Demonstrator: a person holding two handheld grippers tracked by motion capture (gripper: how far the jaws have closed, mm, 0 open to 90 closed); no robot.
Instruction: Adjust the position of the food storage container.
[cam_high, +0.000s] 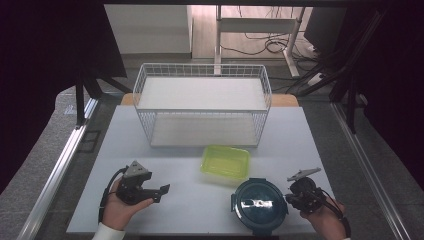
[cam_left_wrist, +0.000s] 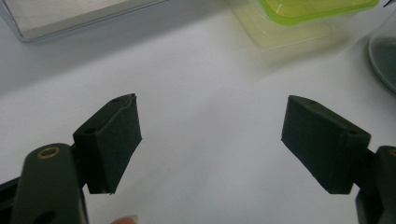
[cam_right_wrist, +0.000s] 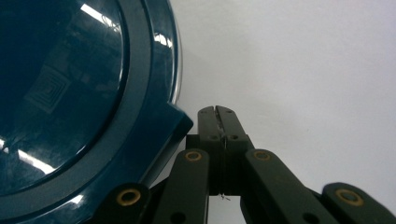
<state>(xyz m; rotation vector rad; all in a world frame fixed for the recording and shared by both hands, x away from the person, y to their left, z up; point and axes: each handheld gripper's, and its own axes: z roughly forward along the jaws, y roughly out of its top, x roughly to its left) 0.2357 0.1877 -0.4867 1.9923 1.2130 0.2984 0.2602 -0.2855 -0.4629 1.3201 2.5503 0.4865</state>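
Risk: our right claw (cam_high: 291, 198), jaws pressed together and empty, sits just beside the round dark-teal lidded container (cam_high: 260, 205) and could nudge it along the white surface (cam_high: 190, 200). Our left claw (cam_high: 159, 193) stands apart, empty. The green-lidded translucent box (cam_high: 226, 162) rests before the wire basket (cam_high: 202, 104).

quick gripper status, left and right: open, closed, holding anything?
Left gripper: open, jaws wide apart, nothing between them, over the white table.
Right gripper: closed, jaws pressed together, empty, beside the dark blue round container.
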